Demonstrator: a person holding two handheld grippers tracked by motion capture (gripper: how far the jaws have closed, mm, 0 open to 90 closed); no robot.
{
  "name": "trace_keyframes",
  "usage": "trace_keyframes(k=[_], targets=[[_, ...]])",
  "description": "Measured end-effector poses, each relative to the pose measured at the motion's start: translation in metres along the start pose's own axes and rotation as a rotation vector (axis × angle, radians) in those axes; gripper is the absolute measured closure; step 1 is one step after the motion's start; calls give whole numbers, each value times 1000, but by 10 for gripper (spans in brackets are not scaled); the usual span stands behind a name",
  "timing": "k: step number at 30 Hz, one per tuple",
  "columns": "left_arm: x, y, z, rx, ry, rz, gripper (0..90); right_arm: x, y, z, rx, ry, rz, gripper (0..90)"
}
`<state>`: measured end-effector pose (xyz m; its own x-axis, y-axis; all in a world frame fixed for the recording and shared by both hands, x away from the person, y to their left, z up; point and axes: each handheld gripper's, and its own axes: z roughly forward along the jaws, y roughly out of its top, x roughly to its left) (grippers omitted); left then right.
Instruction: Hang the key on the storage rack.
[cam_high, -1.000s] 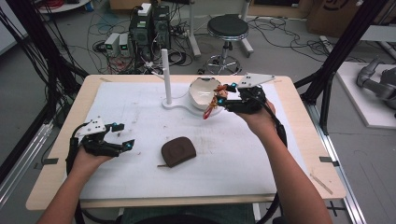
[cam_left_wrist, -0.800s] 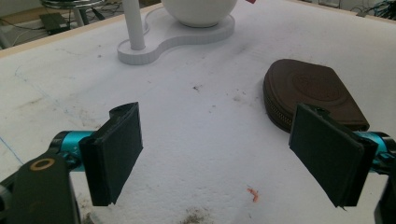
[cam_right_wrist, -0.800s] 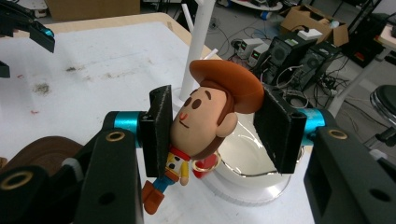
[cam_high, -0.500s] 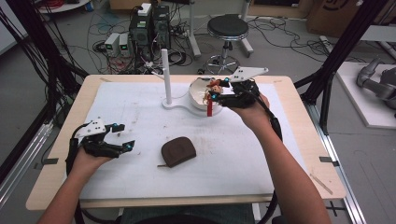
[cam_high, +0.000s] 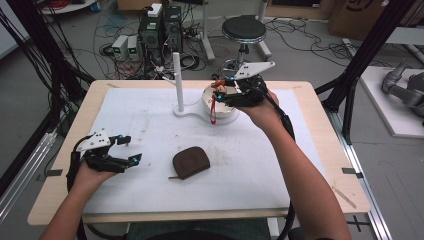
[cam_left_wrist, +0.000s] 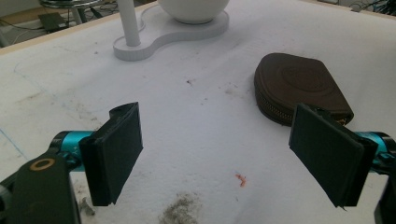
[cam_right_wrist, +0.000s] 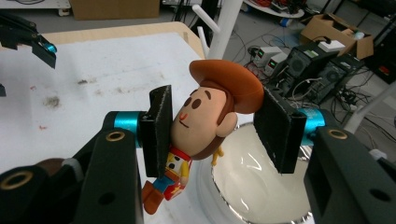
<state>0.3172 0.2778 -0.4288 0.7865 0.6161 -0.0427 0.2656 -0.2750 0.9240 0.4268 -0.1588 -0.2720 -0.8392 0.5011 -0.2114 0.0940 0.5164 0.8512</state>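
A cowboy toy figure (cam_right_wrist: 205, 116) with a brown hat is clamped by its head, my right gripper (cam_right_wrist: 217, 128) shut on it. In the high view the right gripper (cam_high: 225, 92) holds the toy (cam_high: 218, 95) above the white bowl (cam_high: 206, 100), and a red strap (cam_high: 213, 111) dangles from it. The bowl (cam_right_wrist: 252, 186) lies just below the figure. My left gripper (cam_high: 127, 149) rests open at the table's left, nothing between its jaws. In the left gripper view this gripper (cam_left_wrist: 224, 149) faces a brown zip pouch (cam_left_wrist: 303, 86).
A white stand with an upright post (cam_high: 176, 80) shares a base (cam_left_wrist: 163, 35) with the bowl. The brown pouch (cam_high: 191, 161) lies mid-table on the white mat (cam_high: 280, 165). Cables, boxes and a stool (cam_high: 243, 29) sit on the floor beyond the far edge.
My right hand has carried the toy a little left and up, from beside the bowl to over it. The left hand and the pouch have stayed put.
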Motion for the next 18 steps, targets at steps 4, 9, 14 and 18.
trace_keyframes(k=[4, 9, 14, 18], targets=[[0, -2, -4, 1, 9, -5, 173, -1, 7, 7, -8, 11, -8, 493], [-1, -4, -9, 0, 19, -7, 173, -1, 15, 15, -7, 27, -12, 493], [-2, -6, -13, 4, 31, -10, 173, -1, 25, 23, -12, 35, -29, 493], [-3, -8, -17, 3, 38, -12, 173, -2, 34, 30, -14, 43, -36, 493]])
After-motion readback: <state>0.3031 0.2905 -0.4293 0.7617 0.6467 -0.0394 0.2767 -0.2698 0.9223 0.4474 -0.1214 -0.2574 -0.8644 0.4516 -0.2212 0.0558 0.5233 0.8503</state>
